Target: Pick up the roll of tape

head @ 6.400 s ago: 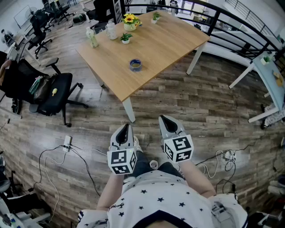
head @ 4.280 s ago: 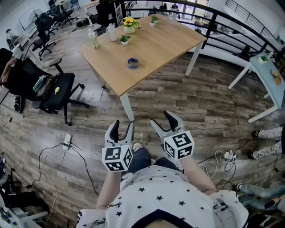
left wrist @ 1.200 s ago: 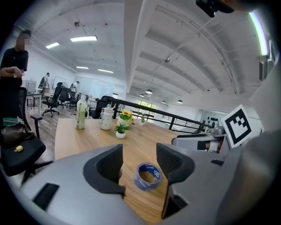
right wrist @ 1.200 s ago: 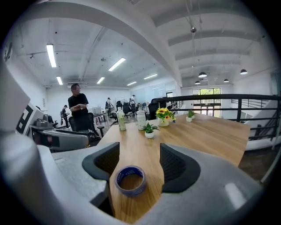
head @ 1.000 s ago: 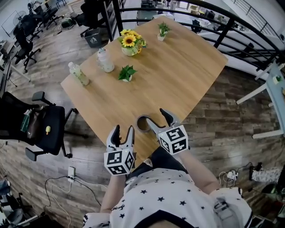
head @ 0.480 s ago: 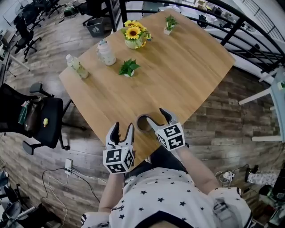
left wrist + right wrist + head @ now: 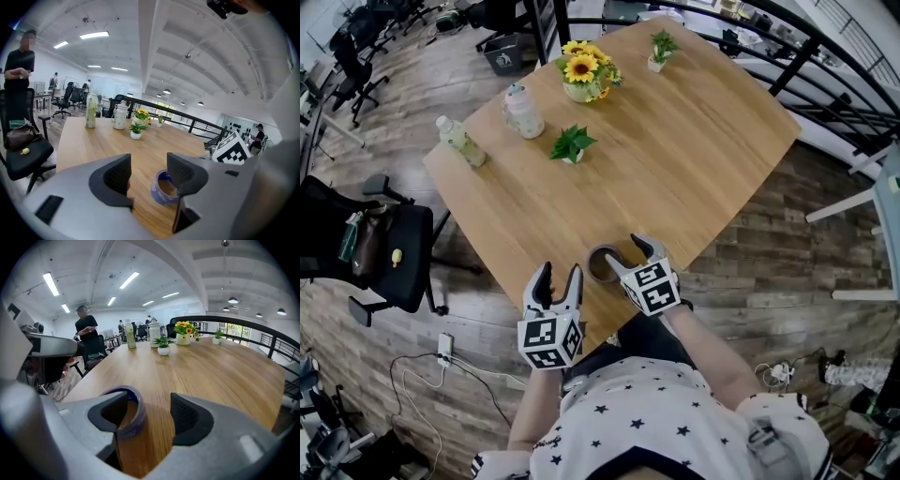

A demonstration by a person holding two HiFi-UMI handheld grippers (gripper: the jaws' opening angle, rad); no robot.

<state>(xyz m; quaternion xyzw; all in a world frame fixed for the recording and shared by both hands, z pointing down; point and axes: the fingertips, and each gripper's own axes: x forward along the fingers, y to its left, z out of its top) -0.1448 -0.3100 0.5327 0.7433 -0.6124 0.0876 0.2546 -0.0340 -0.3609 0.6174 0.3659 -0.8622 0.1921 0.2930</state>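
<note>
The roll of tape (image 7: 600,263), blue outside and brown inside, lies flat on the wooden table (image 7: 675,159) near its front edge. My right gripper (image 7: 628,256) is open and down at the roll. In the right gripper view the roll's (image 7: 137,413) near wall stands between the jaws, and the left jaw covers part of its hole. My left gripper (image 7: 558,278) is open and empty, a little to the left, at the table's edge. From the left gripper view the roll (image 7: 162,190) shows just beyond the jaws.
At the far side of the table stand a small potted plant (image 7: 571,145), a sunflower pot (image 7: 581,75), a jar (image 7: 523,111), a bottle (image 7: 455,141) and another small plant (image 7: 659,49). A black office chair (image 7: 380,248) is to the left, a black railing (image 7: 825,66) to the right.
I have walked up to the table from several steps back. Over the last second my right gripper moved down and left onto the tape roll. The left gripper stayed at the edge.
</note>
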